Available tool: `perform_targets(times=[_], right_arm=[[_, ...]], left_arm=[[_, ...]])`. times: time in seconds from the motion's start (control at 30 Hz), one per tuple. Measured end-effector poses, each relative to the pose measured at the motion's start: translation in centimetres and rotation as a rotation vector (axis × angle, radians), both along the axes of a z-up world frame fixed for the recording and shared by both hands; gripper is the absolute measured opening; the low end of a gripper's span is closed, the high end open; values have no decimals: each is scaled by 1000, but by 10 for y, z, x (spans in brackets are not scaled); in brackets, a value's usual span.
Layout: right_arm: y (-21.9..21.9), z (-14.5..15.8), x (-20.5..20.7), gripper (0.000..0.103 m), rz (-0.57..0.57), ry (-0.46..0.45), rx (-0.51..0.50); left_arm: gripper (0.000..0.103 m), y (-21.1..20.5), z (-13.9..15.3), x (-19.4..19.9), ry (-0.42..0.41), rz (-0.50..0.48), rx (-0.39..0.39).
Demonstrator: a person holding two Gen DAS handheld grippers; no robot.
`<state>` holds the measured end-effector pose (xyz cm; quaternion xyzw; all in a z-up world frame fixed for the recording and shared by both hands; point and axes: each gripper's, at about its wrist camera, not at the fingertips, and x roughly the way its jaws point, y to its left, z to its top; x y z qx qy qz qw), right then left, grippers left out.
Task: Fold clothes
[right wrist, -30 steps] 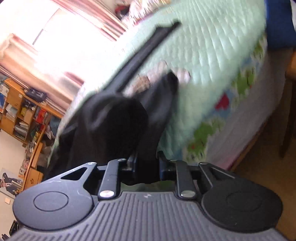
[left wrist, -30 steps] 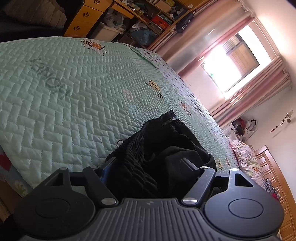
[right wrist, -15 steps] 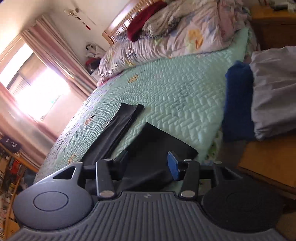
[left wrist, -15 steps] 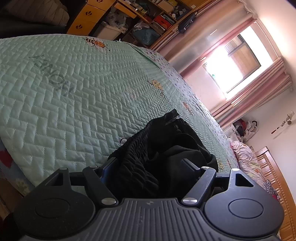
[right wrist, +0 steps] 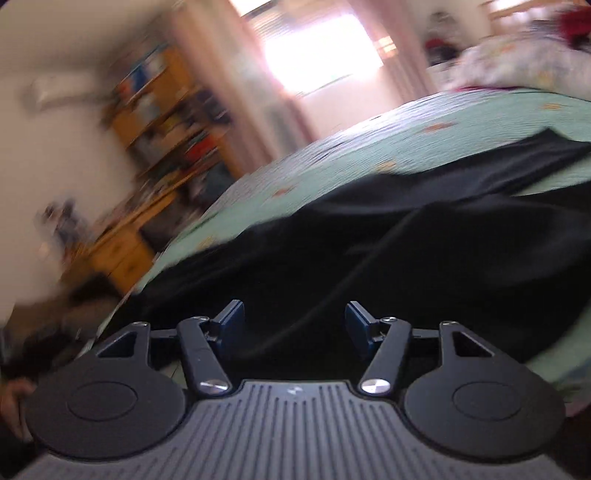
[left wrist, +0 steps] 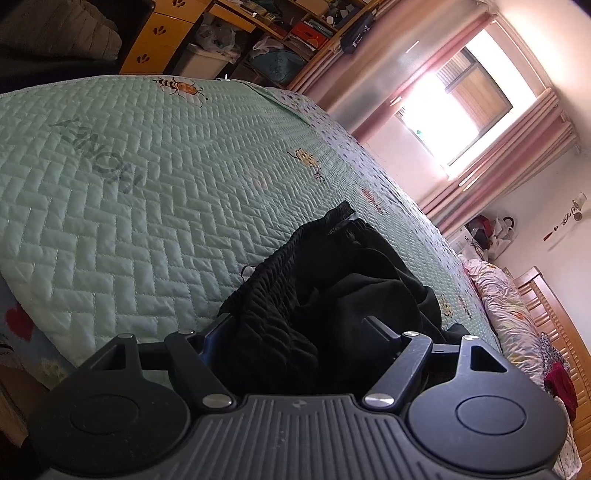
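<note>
Left wrist view: a black garment [left wrist: 332, 295] lies bunched on the mint-green quilted bedspread [left wrist: 147, 192], near the bed's close edge. Its ribbed waistband runs along the left side of the heap; smoother folds pile up to the right. The left gripper [left wrist: 295, 325] has its fingers spread wide on either side of the bunched cloth, which fills the gap between them; whether the pads actually press the fabric cannot be told, since the fingertips are largely buried in it. Bee prints dot the quilt. Beyond the bed stand wooden shelves [left wrist: 280, 33] crowded with items, pink curtains [left wrist: 509, 162] and a bright window [left wrist: 454, 96]. A floral duvet [left wrist: 506, 306] lies toward the headboard end at right. Right wrist view: heavily motion-blurred. The right gripper [right wrist: 293, 325] is released, its blue-padded fingers [right wrist: 231, 325] well apart with nothing between them. It hangs just above the same garment [right wrist: 424, 251], which here spreads out flatter across the quilt [right wrist: 424, 125], one long crease running diagonally. Shelving [right wrist: 162, 122] and window [right wrist: 321, 44] show only as smears in the background.
</note>
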<state>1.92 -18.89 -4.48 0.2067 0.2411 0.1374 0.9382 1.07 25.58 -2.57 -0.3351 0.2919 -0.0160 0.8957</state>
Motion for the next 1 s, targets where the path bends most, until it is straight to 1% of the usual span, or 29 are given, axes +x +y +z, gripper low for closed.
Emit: perform_targets(times=[0.07,0.13,0.17,0.23,0.27,0.3,0.33,0.37,0.4,0.43,0.47,0.53,0.6,0.67,0.83,0.87,0.97,1.0], right_arm=[[24,-1,1,68,86,10,-49],[41,2,-4,68,155,13,-99],[43,1,-5,68,163,13,-118],[46,1,-7,71,177,16,-150],[46,-1,-8,72,171,23,-148],[48,-4,-9,72,161,36,-138],[49,-6,-9,72,152,49,-127],[48,-7,-8,72,145,62,-117],[48,-8,-7,72,139,73,-107],[47,-11,-6,72,135,81,-98],[46,-12,-4,72,132,89,-91],[47,-17,3,72,129,119,-72],[49,-21,9,72,124,150,-65],[51,-23,11,72,124,165,-79],[57,-28,16,72,119,174,-181],[58,-29,18,72,115,181,-194],[60,-34,30,74,102,199,-211],[62,-36,34,77,98,202,-213]], left_arm=[[79,1,17,-5,-25,-43,44],[81,5,37,-9,-52,-117,76],[82,10,48,-12,-81,-155,63],[86,25,69,-20,-169,-224,13],[89,34,81,-24,-217,-257,2],[96,40,91,-27,-258,-270,10],[101,47,100,-25,-280,-260,36],[102,54,108,-21,-297,-244,67],[102,61,112,-12,-291,-227,86],[102,68,113,3,-273,-216,82],[102,75,108,23,-248,-207,49],[102,91,94,66,-187,-179,-42],[102,93,74,114,-118,-192,-117],[102,92,53,162,-51,-214,-186],[101,54,3,262,135,-359,-287],[99,47,-5,277,163,-378,-308],[99,25,-24,307,193,-420,-392],[99,20,-30,313,201,-433,-430]])
